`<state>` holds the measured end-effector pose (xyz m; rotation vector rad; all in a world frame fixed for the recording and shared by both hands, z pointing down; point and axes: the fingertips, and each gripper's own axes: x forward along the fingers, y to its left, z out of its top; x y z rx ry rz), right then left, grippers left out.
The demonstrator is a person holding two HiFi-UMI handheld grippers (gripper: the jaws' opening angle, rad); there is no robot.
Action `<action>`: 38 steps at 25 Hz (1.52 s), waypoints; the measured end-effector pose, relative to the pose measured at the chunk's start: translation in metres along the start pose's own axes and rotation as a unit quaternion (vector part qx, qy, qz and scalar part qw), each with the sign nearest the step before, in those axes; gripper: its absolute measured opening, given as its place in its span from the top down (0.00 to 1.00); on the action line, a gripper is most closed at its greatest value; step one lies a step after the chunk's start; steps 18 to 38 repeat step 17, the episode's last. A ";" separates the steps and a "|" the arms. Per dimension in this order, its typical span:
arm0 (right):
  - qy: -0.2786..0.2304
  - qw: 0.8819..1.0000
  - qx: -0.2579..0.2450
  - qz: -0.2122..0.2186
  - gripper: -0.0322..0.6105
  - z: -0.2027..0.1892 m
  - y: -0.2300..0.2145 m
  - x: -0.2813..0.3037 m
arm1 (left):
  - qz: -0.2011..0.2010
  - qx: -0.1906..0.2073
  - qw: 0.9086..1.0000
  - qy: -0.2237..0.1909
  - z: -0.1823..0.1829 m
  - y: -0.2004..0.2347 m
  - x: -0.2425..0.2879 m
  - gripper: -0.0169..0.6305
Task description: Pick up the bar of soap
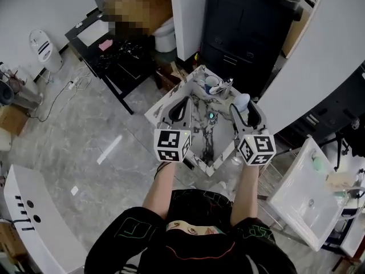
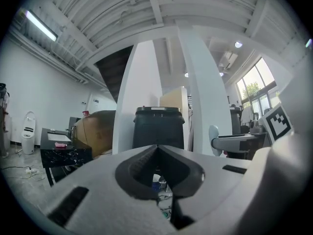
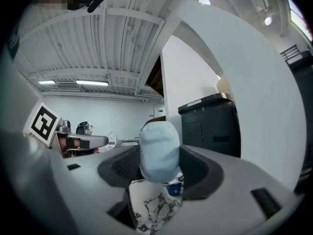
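The bar of soap is pale blue and rounded, and it stands upright between the dark pads of my right gripper, which is shut on it. In the head view the soap is held above the right side of a marble-patterned sink top. My left gripper hovers over the sink top's left side. Its jaws meet at the tips with nothing between them.
A blue cup and a faucet stand at the sink top's far edge. A tall black cabinet rises behind it. A white basin lies to the right, a black table to the far left.
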<state>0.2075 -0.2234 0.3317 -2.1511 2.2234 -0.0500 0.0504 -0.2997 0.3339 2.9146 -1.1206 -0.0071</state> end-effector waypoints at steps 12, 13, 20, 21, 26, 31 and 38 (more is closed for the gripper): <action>0.007 1.000 -0.012 -0.008 0.55 -0.003 -0.004 -0.001 | 0.004 -0.007 1.000 -0.001 -0.005 0.003 0.001 0.96; 0.007 1.000 -0.013 -0.008 0.55 -0.003 -0.005 -0.001 | 0.004 -0.008 1.000 -0.001 -0.005 0.003 0.001 0.96; 0.008 1.000 -0.015 -0.008 0.55 -0.005 -0.008 0.001 | 0.002 -0.007 1.000 0.001 -0.008 0.002 0.005 0.96; 0.008 1.000 -0.015 -0.008 0.55 -0.005 -0.008 0.001 | 0.002 -0.007 1.000 0.001 -0.008 0.002 0.005 0.96; 0.008 1.000 -0.015 -0.008 0.55 -0.005 -0.008 0.001 | 0.002 -0.007 1.000 0.001 -0.008 0.002 0.005 0.96; 0.008 1.000 -0.015 -0.008 0.55 -0.005 -0.008 0.001 | 0.002 -0.007 1.000 0.001 -0.008 0.002 0.005 0.96; 0.008 1.000 -0.015 -0.008 0.55 -0.005 -0.008 0.001 | 0.002 -0.007 1.000 0.001 -0.008 0.002 0.005 0.96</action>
